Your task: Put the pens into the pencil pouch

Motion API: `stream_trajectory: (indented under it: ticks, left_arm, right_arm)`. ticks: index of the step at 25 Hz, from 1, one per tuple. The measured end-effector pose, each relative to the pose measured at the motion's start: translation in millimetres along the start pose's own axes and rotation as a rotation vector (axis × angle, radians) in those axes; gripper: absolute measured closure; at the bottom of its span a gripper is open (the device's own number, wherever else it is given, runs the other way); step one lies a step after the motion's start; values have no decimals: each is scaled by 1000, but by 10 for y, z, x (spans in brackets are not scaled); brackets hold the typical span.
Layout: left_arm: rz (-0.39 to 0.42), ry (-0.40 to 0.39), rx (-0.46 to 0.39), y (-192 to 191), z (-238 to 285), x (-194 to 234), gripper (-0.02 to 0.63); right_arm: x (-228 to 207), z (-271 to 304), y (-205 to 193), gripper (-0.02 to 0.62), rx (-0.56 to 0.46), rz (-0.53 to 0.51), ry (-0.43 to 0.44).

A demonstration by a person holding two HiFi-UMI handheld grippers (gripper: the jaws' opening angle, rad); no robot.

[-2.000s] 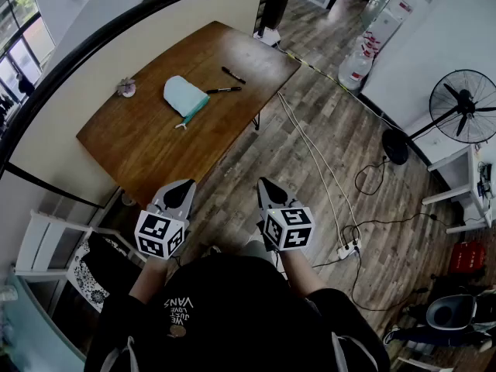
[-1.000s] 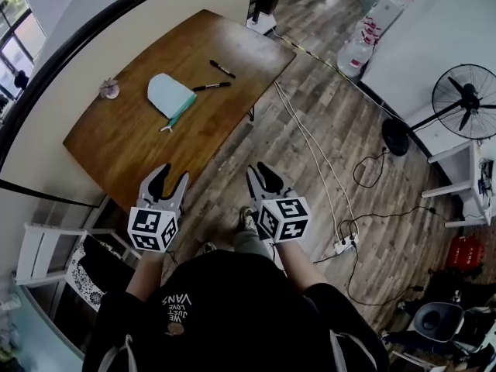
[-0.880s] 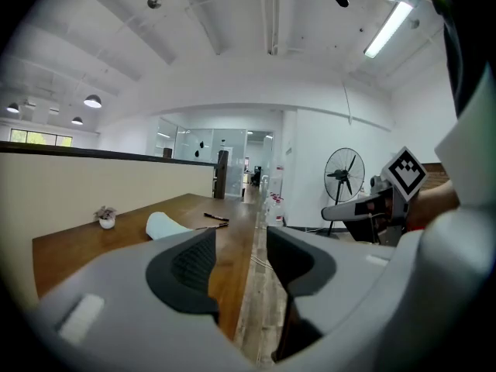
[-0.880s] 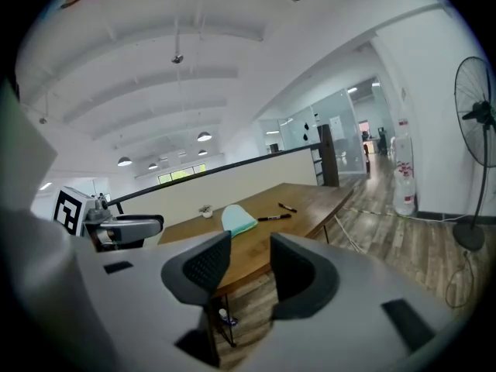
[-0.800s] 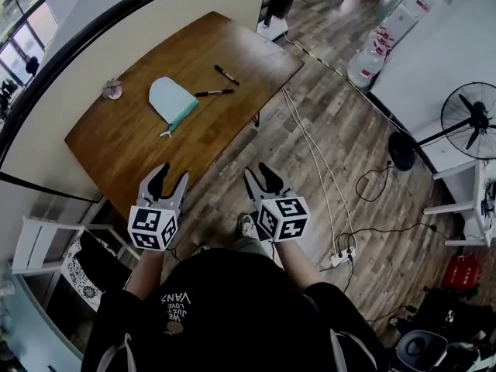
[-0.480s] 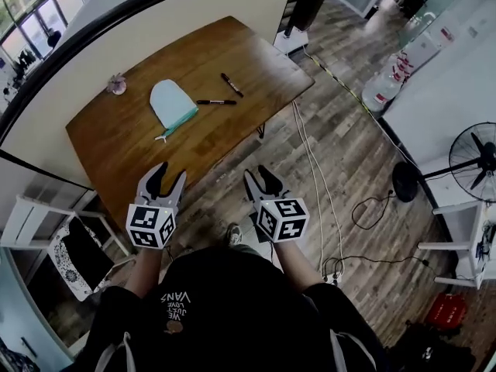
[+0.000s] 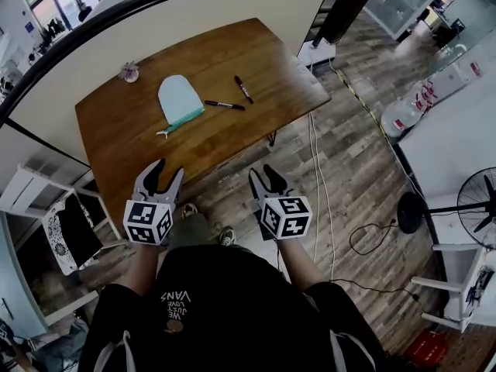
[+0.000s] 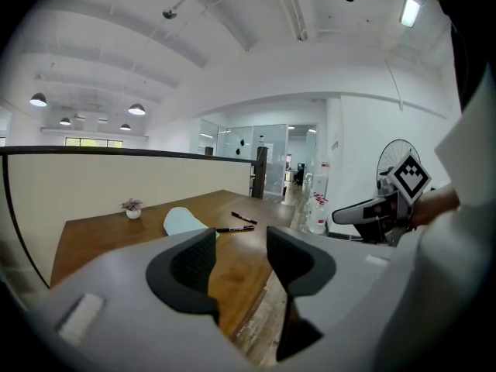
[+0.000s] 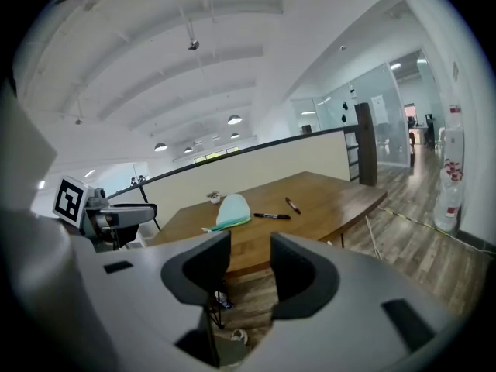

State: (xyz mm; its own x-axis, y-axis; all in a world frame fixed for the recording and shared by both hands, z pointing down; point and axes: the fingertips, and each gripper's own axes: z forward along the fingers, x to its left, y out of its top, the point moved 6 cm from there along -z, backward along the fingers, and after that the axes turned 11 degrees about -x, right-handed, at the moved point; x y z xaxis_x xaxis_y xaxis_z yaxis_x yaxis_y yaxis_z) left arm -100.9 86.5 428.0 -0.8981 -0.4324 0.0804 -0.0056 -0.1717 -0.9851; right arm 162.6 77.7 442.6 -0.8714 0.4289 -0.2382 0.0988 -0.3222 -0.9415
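**Nearest, the person:** black top, both arms forward, standing on the plank floor (image 7: 349, 177) short of the table.

**Left gripper** (image 7: 169, 169): held over the table's near edge. Its jaws have just been opening and now stand wide, with nothing between the pads.

**Right gripper** (image 7: 261, 171): level with the left one, over the floor just off the table's near corner. Its jaws have also just been opening and stand wide and empty.

**Floor, right side:** white cables (image 7: 318, 169) run away from the table leg, and a standing fan (image 7: 477, 208) is at the frame edge.

**Table** (image 7: 132, 161): brown wood, set against a cream partition.

**Pencil pouch** (image 7: 177, 99): pale teal and lying flat near mid-table. Its darker zip edge faces the near side, with a small pull cord at the left end. It is well apart from both grippers.

**Pens:** two, both black and both on the tabletop outside the pouch. The first pen (image 7: 225, 105) lies just beside the pouch's right edge. The second pen (image 7: 243, 90) lies slightly farther right, angled, apart from the first.

**Small potted plant** (image 7: 129, 72): at the far edge by the partition.

**Beyond:** water bottles (image 7: 411, 111) stand on the floor.
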Motion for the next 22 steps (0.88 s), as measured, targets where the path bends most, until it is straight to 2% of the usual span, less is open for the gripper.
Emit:
stream_trajectory:
  ticks: [8,22]
  left_arm:
    - [-5,23,12,-27,332,304,416]
    - [-33,-24,92,-107,1222,978,416]
  right_arm:
    - [-113,429,2,469,38,-25,16]
    - [-402,1546,151,469,144,-100,12]
